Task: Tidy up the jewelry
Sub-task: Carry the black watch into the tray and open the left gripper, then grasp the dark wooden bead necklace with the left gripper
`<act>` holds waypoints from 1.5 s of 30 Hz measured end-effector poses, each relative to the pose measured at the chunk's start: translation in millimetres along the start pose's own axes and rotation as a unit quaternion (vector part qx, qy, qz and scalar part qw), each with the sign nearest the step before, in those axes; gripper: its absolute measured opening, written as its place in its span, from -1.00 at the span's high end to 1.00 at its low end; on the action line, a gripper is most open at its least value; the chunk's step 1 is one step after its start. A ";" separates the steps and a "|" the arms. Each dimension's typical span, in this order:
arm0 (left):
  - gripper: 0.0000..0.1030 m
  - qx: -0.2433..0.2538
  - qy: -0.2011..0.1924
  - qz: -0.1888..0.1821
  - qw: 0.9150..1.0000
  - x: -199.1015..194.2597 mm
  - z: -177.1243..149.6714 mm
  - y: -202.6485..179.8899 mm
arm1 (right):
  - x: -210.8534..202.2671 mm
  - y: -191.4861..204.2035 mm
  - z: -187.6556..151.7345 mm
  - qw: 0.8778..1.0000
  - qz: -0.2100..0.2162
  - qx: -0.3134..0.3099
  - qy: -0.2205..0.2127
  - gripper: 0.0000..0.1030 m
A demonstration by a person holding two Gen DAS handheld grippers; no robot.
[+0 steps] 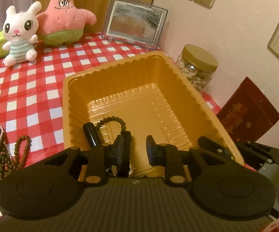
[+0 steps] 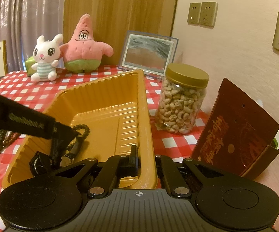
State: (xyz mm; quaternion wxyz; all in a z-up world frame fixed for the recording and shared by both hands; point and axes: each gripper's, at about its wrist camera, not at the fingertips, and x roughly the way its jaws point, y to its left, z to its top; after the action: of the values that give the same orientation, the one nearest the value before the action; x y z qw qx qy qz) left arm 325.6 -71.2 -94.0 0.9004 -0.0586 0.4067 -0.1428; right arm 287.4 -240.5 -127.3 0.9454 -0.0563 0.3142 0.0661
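Both wrist cameras look steeply down, close, sharing the yellow tray [image 1: 69, 89].

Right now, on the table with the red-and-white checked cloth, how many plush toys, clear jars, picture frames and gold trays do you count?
Plush toys: 2, white rabbit plush and pink starfish plush
Clear plastic jar of nuts with gold lid: 1
Clear-framed picture: 1
Gold ribbed plastic tray: 1
Total: 5
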 end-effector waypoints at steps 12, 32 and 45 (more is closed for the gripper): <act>0.57 -0.041 -0.032 0.079 0.995 -68.8 -36.7 64.4 | 2.1 -0.6 -0.1 1.000 0.001 0.000 0.001 0.93; 0.57 -0.041 0.006 0.170 0.985 -82.0 -80.3 149.9 | 3.4 -1.1 -0.6 1.000 0.001 0.000 0.002 0.93; 0.57 0.016 0.027 0.150 0.988 -58.6 -75.6 150.3 | 5.2 -4.6 -3.1 1.000 -0.002 0.001 0.004 0.93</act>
State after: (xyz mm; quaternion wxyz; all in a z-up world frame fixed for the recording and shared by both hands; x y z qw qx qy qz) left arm 263.6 90.6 -135.4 0.9011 0.0212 0.4329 -0.0138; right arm 290.5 -245.0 -132.6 0.9442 -0.0562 0.3181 0.0637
